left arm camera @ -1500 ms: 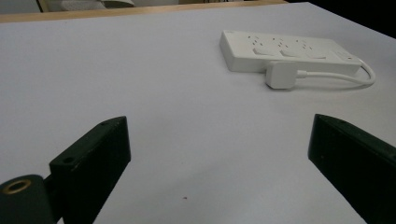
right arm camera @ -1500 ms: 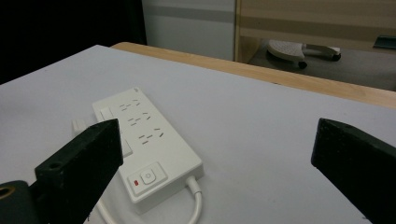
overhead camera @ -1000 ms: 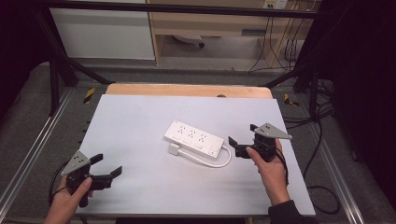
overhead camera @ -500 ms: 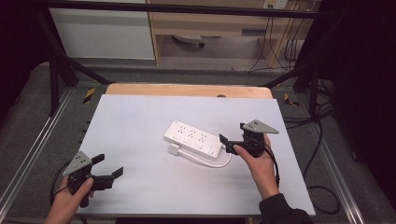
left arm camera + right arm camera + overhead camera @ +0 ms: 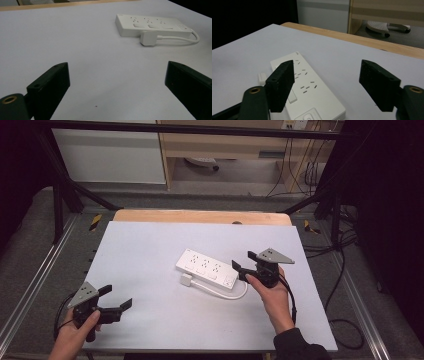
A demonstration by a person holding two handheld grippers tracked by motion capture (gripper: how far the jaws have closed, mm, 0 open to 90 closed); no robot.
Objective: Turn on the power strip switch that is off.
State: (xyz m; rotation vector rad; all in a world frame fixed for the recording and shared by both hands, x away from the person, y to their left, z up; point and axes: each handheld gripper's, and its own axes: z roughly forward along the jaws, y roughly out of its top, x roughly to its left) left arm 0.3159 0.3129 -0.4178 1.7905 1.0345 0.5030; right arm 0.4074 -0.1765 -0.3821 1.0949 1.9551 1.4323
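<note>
White power strip (image 5: 308, 87) — between right jaws

White power strip (image 5: 208, 268) (dark slots) on a pale-grey table (image 5: 150, 245).

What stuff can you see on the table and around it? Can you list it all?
power strip: one, white, middle of the table, its near end by the right tool
plug: one, white, lying against the strip's near side, on a short white cord
table: one, pale grey top, wooden edge at the far side
cabinet: one, white, on the floor beyond the table
cables: several, black, floor at the right
left tool: one, black, near left corner, jaws wide apart, nothing between them
right tool: one, black, at the strip's end, jaws just closing, not yet gripping
hands: two, each holding a tool
</note>
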